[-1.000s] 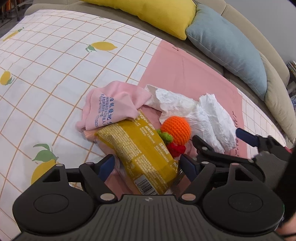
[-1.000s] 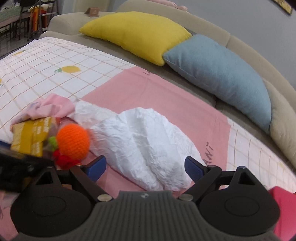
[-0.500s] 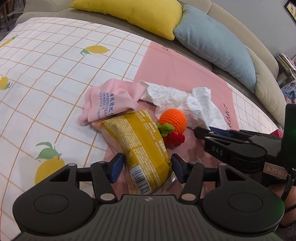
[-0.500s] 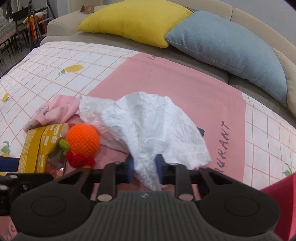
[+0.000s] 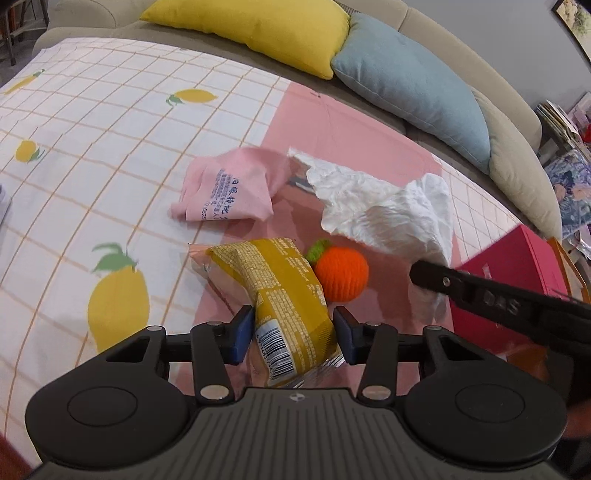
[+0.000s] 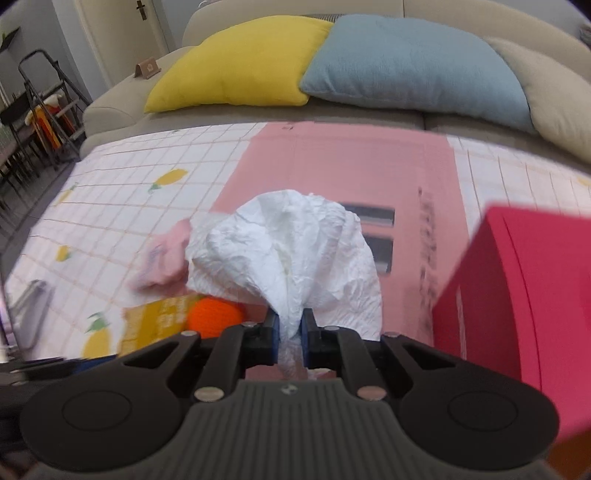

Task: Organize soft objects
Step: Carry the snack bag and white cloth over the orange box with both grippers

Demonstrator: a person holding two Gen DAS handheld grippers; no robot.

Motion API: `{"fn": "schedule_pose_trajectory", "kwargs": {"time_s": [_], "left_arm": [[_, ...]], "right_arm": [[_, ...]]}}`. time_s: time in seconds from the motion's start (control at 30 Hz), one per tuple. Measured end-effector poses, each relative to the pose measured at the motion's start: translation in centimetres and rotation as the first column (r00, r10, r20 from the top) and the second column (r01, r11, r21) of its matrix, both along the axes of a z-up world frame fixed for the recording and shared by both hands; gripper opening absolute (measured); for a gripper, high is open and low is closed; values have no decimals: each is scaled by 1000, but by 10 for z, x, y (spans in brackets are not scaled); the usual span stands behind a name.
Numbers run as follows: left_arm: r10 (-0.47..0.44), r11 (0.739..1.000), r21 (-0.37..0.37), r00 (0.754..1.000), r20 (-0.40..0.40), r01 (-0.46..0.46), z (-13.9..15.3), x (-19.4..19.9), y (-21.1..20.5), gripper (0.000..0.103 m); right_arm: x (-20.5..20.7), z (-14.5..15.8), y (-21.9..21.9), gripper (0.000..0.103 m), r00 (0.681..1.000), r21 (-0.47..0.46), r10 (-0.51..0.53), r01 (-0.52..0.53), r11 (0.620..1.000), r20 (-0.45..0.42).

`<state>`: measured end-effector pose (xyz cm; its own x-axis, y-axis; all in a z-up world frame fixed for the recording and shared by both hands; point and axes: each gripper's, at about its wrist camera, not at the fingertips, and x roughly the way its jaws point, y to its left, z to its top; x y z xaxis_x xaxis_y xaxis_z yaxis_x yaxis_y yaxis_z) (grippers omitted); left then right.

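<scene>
My left gripper (image 5: 293, 334) is shut on a yellow snack packet (image 5: 280, 288) and holds it above the bedspread. An orange crocheted ball (image 5: 343, 275) with a green leaf lies just right of the packet. A pink cloth (image 5: 229, 190) lies behind them. My right gripper (image 6: 290, 332) is shut on a crumpled white tissue (image 6: 291, 251) and lifts it off the pink sheet. The tissue (image 5: 391, 210) also shows in the left wrist view, hanging from the right gripper's finger (image 5: 480, 291).
A red box (image 6: 517, 295) stands at the right, also in the left wrist view (image 5: 517, 273). Yellow (image 5: 258, 33), blue (image 5: 413, 85) and beige (image 5: 517, 155) cushions line the sofa back. The lemon-print spread (image 5: 110, 147) stretches left.
Both grippers closed from open: left on the snack packet, right on the tissue. The tissue is now lifted and bunched. The right gripper has swung toward the red box.
</scene>
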<state>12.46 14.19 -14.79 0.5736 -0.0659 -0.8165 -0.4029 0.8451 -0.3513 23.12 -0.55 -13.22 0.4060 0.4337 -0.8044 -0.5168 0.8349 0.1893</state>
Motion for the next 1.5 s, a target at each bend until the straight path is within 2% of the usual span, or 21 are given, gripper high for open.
{"fn": "schedule_pose_trajectory", "kwargs": {"time_s": [0.13,0.23,0.43,0.67,0.93,1.07,1.23,1.37,1.5], "left_arm": [[-6,1000,-2,1000,8,6,7,-15,-6,50],[-11,1000,-6,1000,13,12,12,-26,-10,47],[-9,1000,-4,999,50,9,28,-47,-17,46],[-36,999,5,990,139,36,65,-66,-31,46],[-129,991,6,963,237,132,103,-70,-67,46],[-206,977,10,933,294,213,120,-60,-91,46],[-329,941,38,878,347,337,137,-34,-131,46],[-430,897,77,820,378,435,150,-9,-167,46],[-519,848,113,768,374,518,157,18,-204,46]], "right_arm": [[-30,13,-23,9,1000,41,-16,16,999,-2],[-42,20,-45,9,998,89,-59,62,994,-35],[-64,37,-83,9,996,92,-93,93,991,-7],[-86,57,-121,9,992,137,-126,124,983,2],[-110,88,-156,9,982,203,-182,166,965,58],[-118,103,-181,9,966,231,-245,219,948,89],[-121,117,-222,9,930,248,-350,314,916,116],[-115,125,-255,9,886,257,-438,394,883,149],[-104,130,-285,9,840,235,-511,467,853,185]]}}
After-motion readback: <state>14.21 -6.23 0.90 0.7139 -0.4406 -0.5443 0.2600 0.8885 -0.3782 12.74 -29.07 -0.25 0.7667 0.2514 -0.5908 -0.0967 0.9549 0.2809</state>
